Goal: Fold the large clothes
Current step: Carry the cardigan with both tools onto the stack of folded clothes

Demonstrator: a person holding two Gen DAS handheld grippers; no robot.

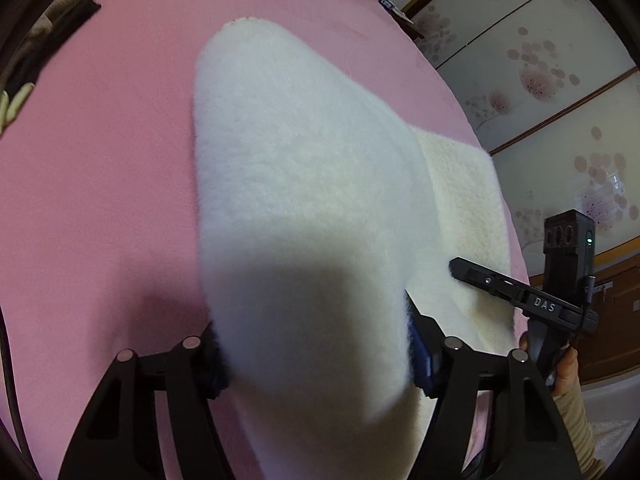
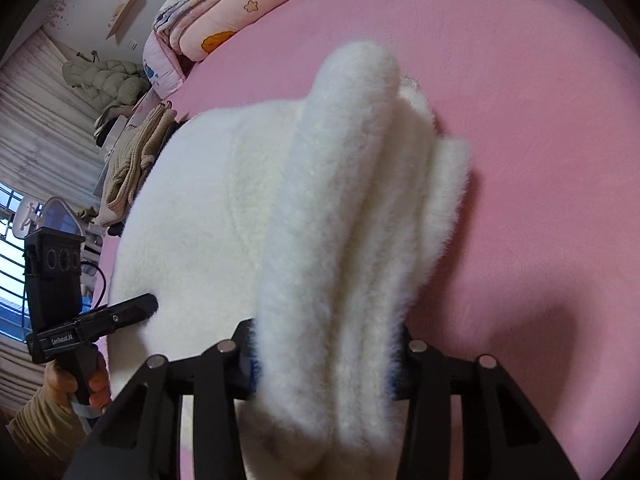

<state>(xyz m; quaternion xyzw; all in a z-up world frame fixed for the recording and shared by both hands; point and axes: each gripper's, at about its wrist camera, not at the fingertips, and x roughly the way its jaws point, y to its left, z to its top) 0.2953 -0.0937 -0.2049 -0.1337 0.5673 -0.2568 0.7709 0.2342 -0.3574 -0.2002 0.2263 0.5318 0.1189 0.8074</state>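
Observation:
A white fluffy garment (image 1: 304, 184) lies on the pink bed (image 1: 100, 168). My left gripper (image 1: 314, 354) is shut on a thick bunch of the garment's near edge, held up off the bed. In the right wrist view my right gripper (image 2: 324, 364) is shut on a long folded ridge of the same garment (image 2: 336, 208), with the rest (image 2: 192, 216) spread flat to the left. Each gripper shows in the other's view: the right one (image 1: 520, 292) at the garment's right edge, the left one (image 2: 92, 324) at its left edge.
The pink bed sheet (image 2: 520, 140) spreads all round the garment. A folded quilt (image 2: 208, 12) lies at the bed's far end, a beige knit (image 2: 132, 160) by its left edge. Patterned wardrobe doors (image 1: 540, 60) stand beside the bed.

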